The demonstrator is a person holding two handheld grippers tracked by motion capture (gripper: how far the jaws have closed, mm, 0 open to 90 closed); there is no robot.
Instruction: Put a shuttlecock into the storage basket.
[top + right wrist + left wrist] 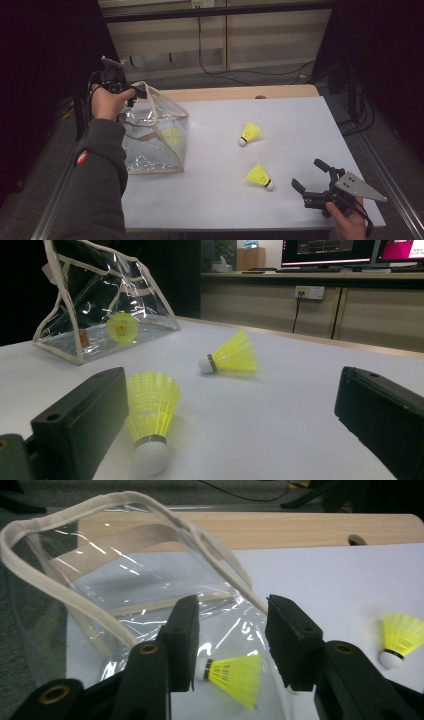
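White sheeting covers the table (280,135), with a strip of pale wood (240,93) bare along its far edge and a small round hole in that strip. Metal rails run down both long sides of the table. Beyond the far edge stands a low beige cabinet (225,30) with black cables (210,60) hanging down its front onto a grey floor; dark drapes close off both sides of the room. In the right gripper view, monitors (345,250) glow on a counter at the back wall, above a wall socket.

At the table's left side stands a clear plastic bag (155,135) trimmed in cream webbing, with one yellow shuttlecock inside it (171,135). The left gripper (135,92) is at the bag's top rim; in its own view the jaws stand apart around the transparent plastic, and it cannot be told whether they pinch anything.

Two more shuttlecocks lie on the white sheet, well apart from the bag: a far shuttlecock (249,134) near the middle and a near shuttlecock (260,177) closer to the person. The right gripper (310,175) rests low just right of the near one, jaws wide, holding nothing.
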